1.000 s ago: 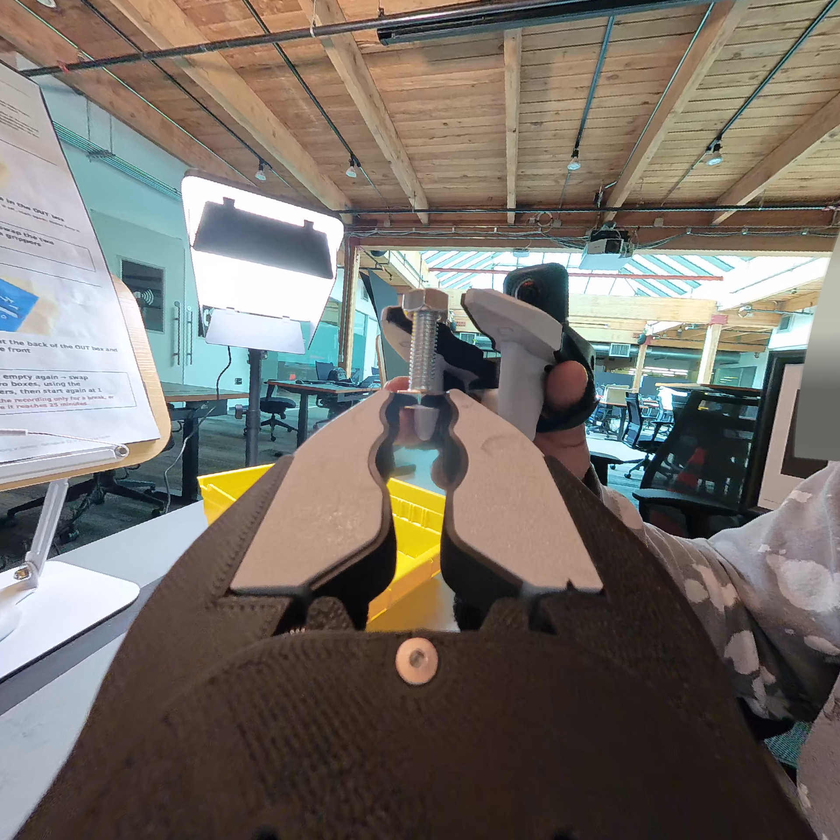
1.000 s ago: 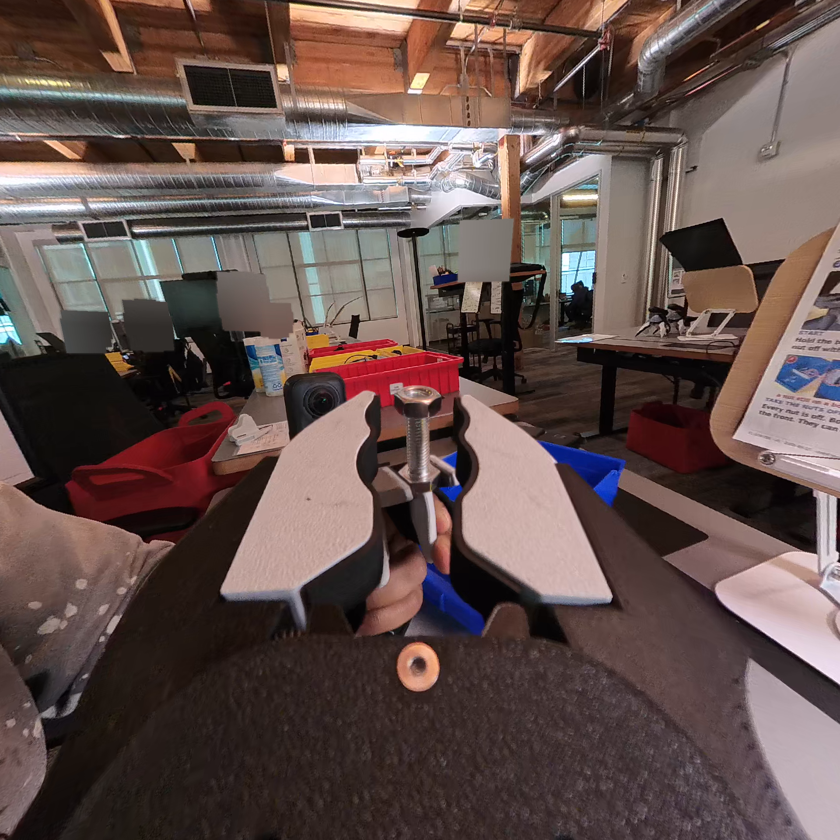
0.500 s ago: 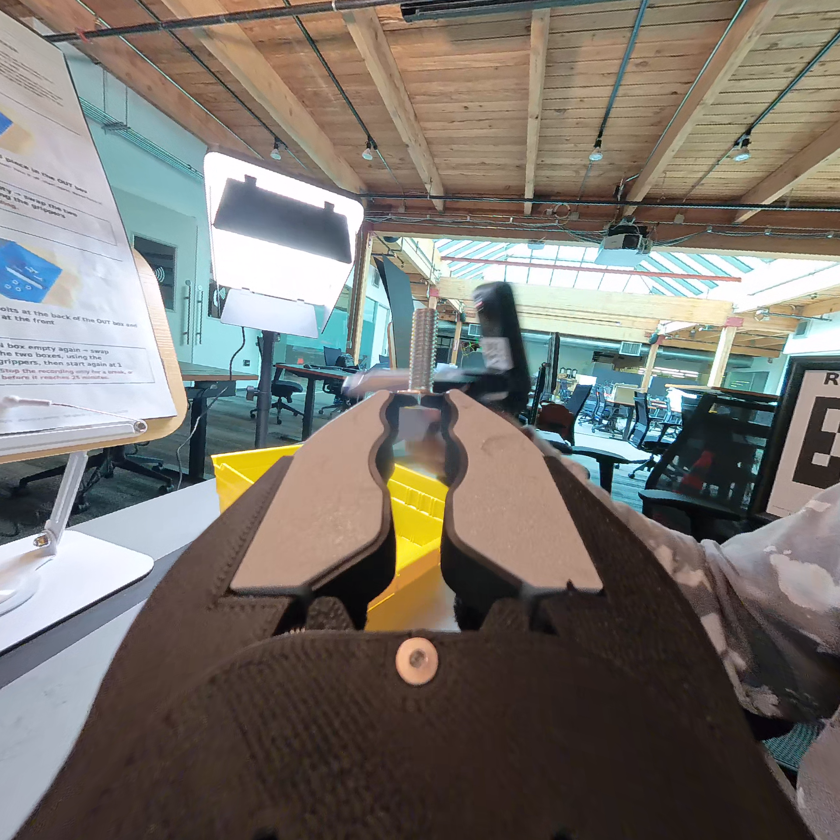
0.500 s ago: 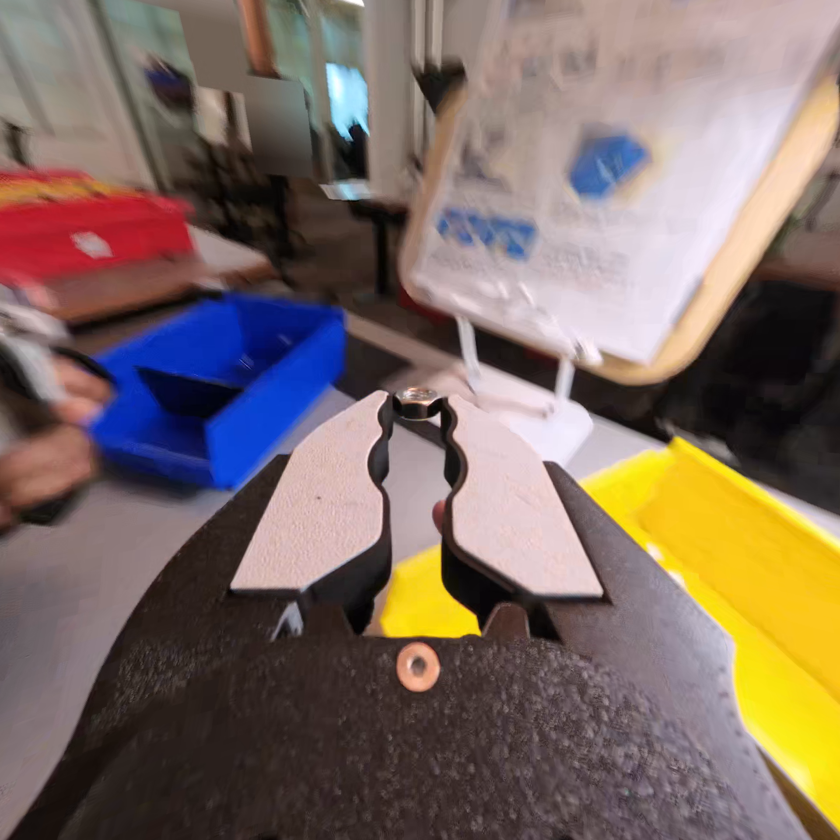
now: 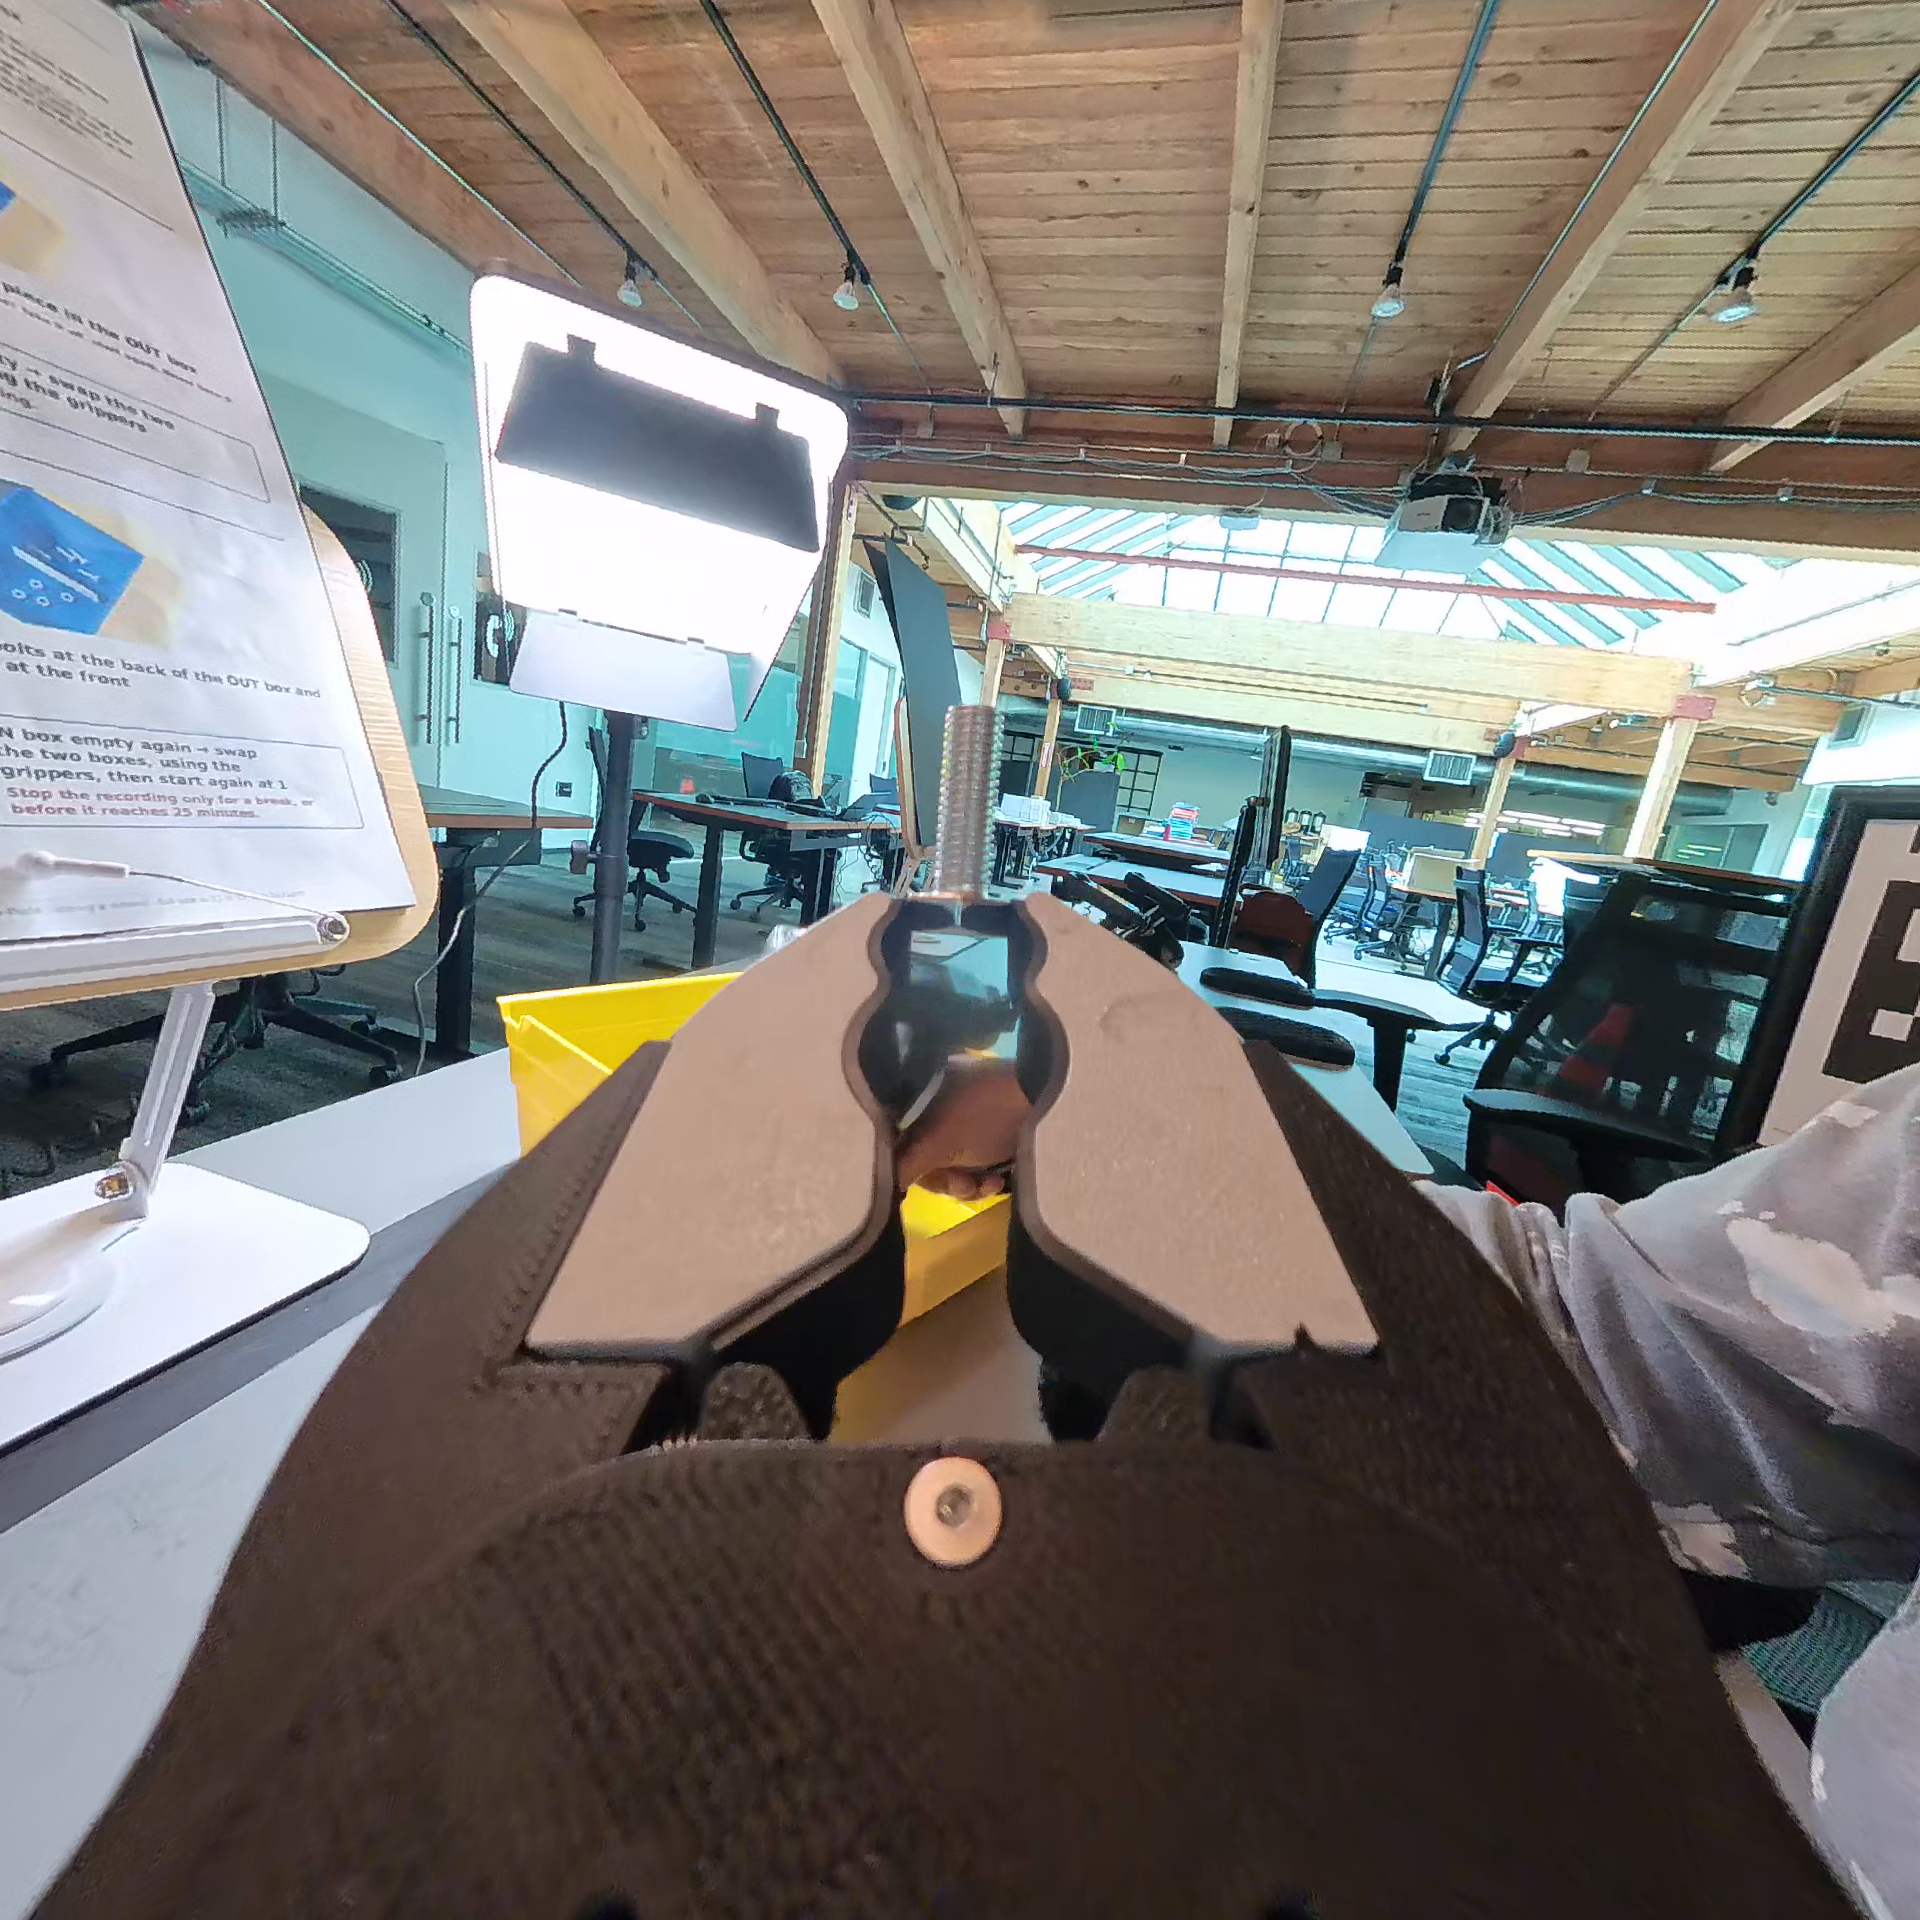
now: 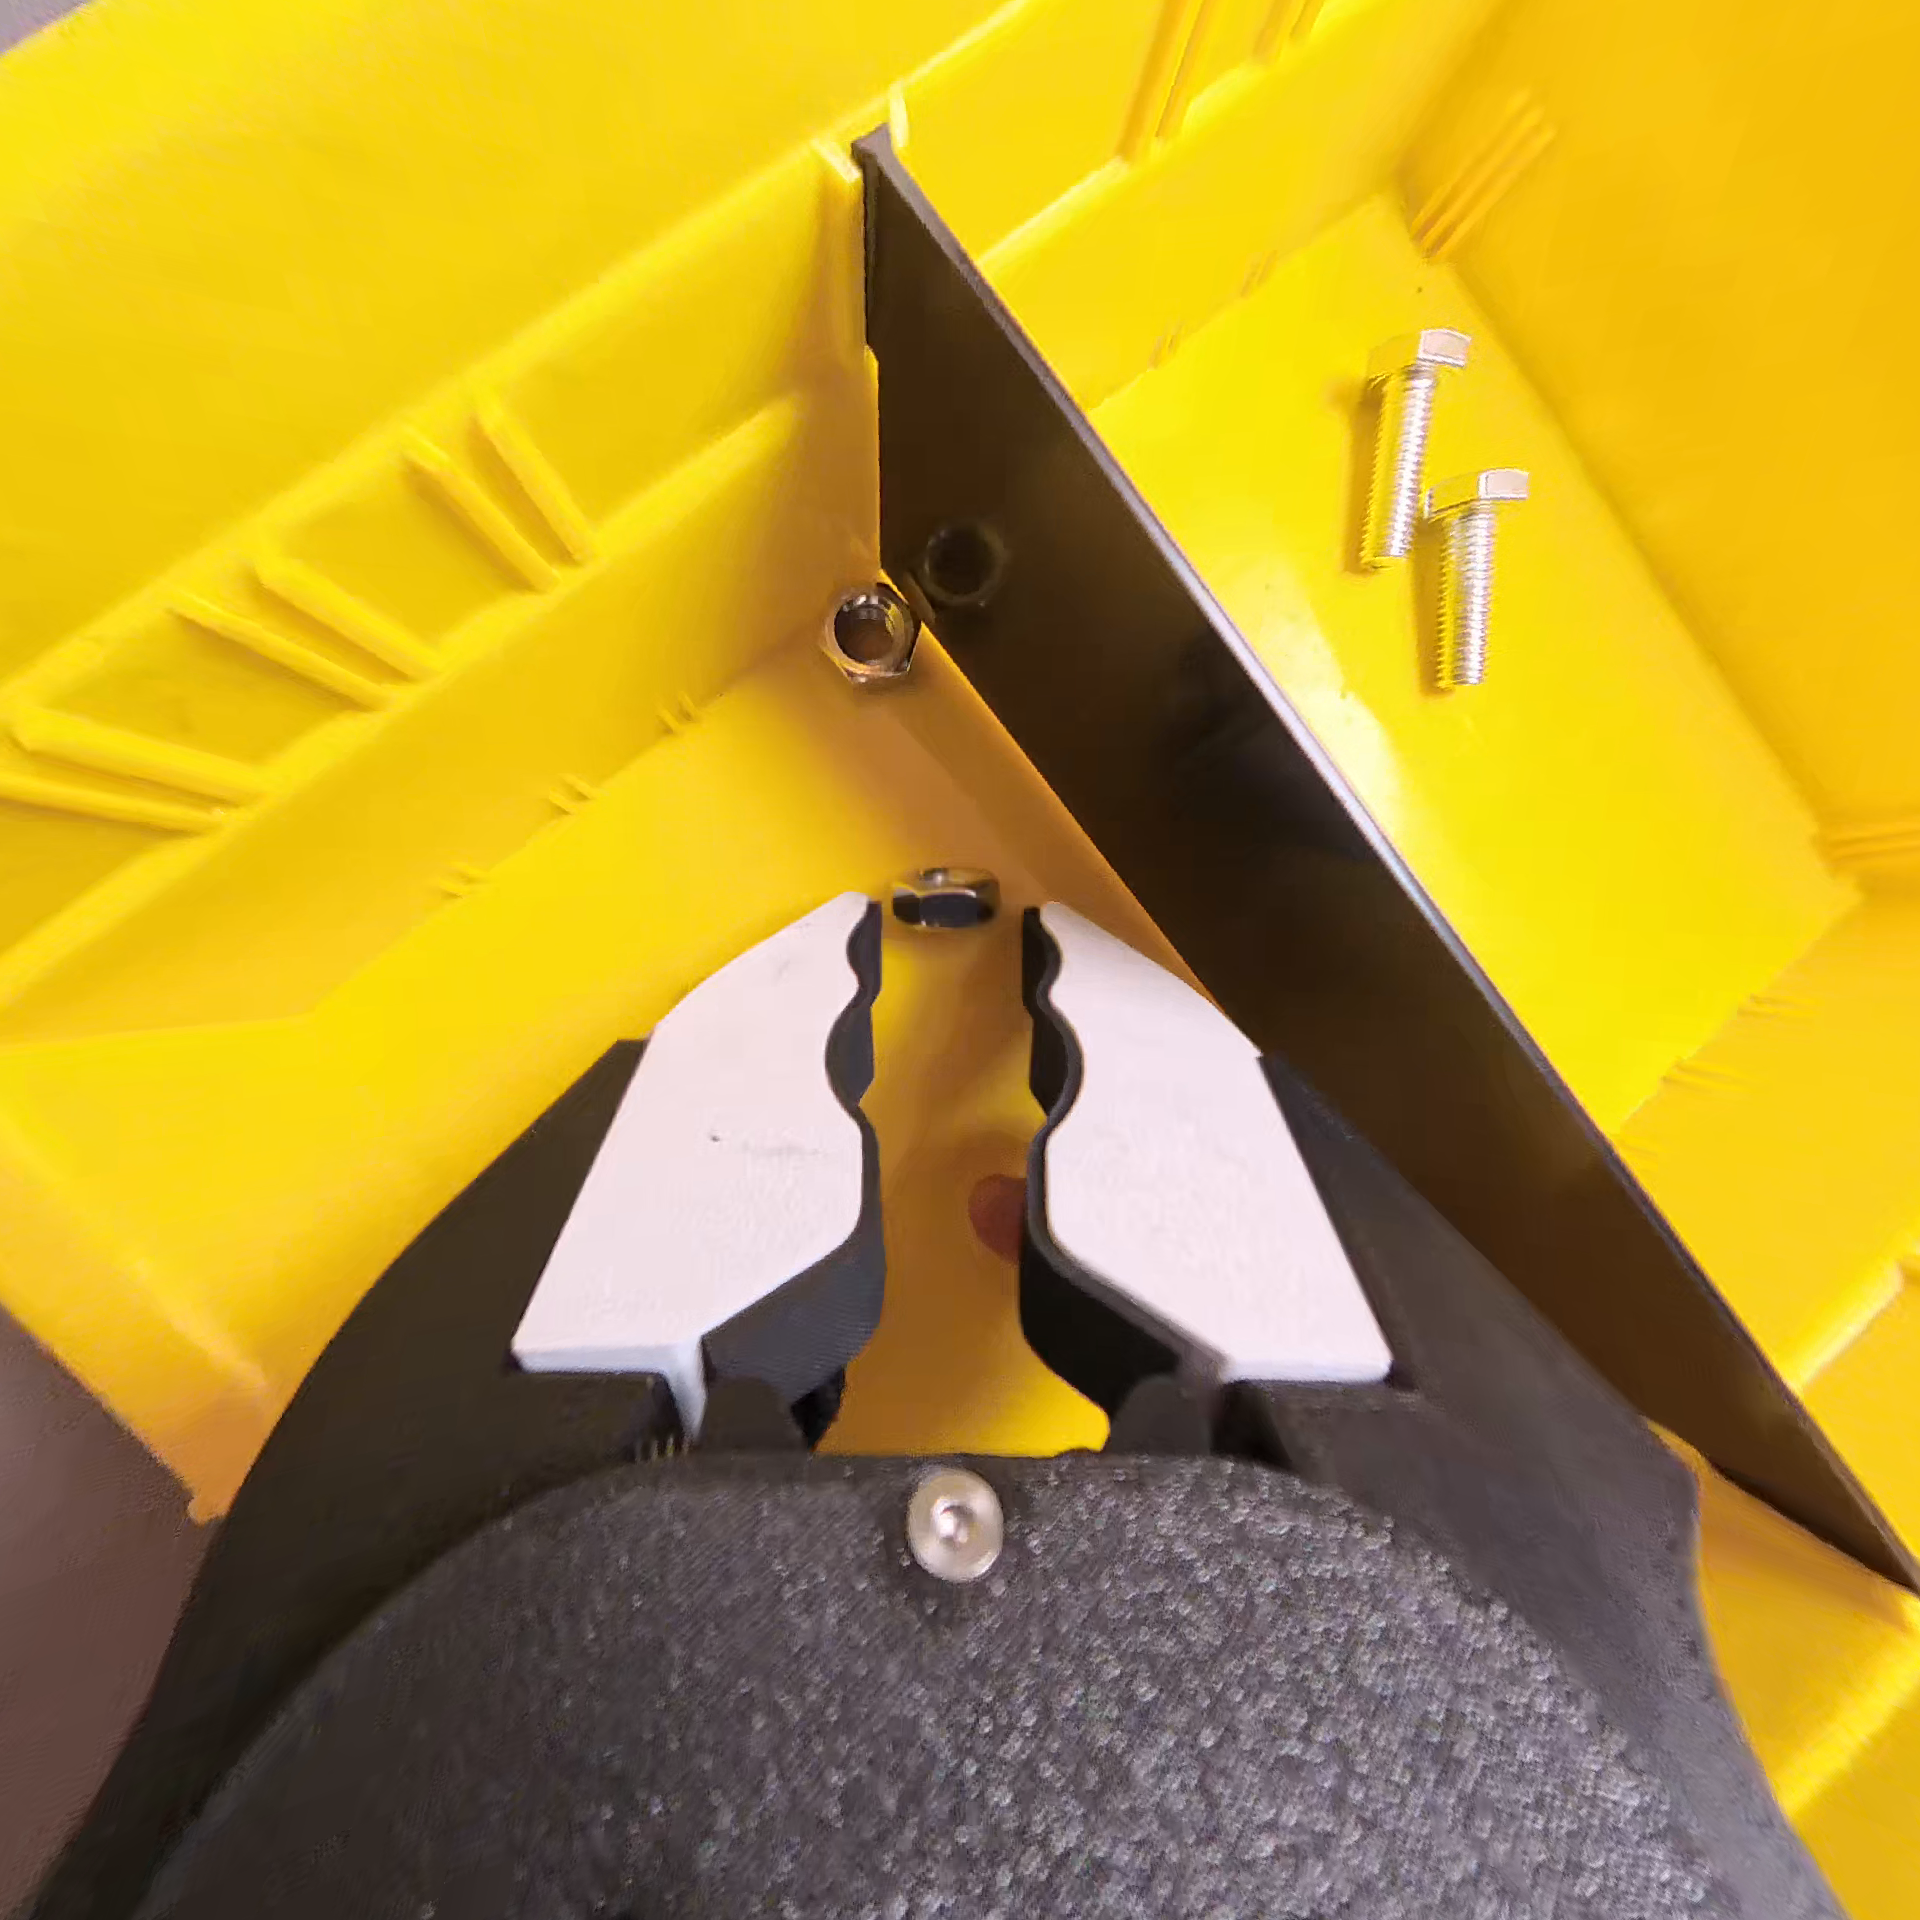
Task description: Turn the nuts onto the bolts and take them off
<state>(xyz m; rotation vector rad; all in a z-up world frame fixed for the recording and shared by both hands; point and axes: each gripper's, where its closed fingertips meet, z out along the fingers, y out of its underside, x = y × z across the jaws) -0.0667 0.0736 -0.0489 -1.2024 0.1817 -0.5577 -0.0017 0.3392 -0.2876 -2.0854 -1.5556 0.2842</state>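
In the left wrist view my left gripper (image 5: 956, 916) is shut on the head of a silver bolt (image 5: 968, 800). Its bare threaded shaft stands upright above the tips. In the right wrist view my right gripper (image 6: 948, 914) points down into the yellow bin (image 6: 312, 1039). Its jaws stand slightly apart. A silver nut (image 6: 943, 899) sits edge-on at the tips with a thin gap on each side. Another nut (image 6: 878, 634) lies in the corner of the same compartment. Two bolts (image 6: 1403, 457) (image 6: 1465, 582) lie in the compartment beyond the black divider (image 6: 1247, 727).
The yellow bin (image 5: 582, 1039) stands on the grey table behind my left gripper. A paper sheet on a stand (image 5: 156, 623) with a white base (image 5: 156, 1278) is at the left. A person's hand (image 5: 956, 1143) and sleeve (image 5: 1714, 1351) are near the left gripper. Across from one pair of fingers to the other is roughly 35 cm. My right gripper is the nearer one to the nut (image 6: 878, 634): about 5 cm, against 35 cm.
The right gripper took the nut off the bolt, swung down into the yellow bin and widened its jaws. The left gripper still holds the bolt, now without the nut.
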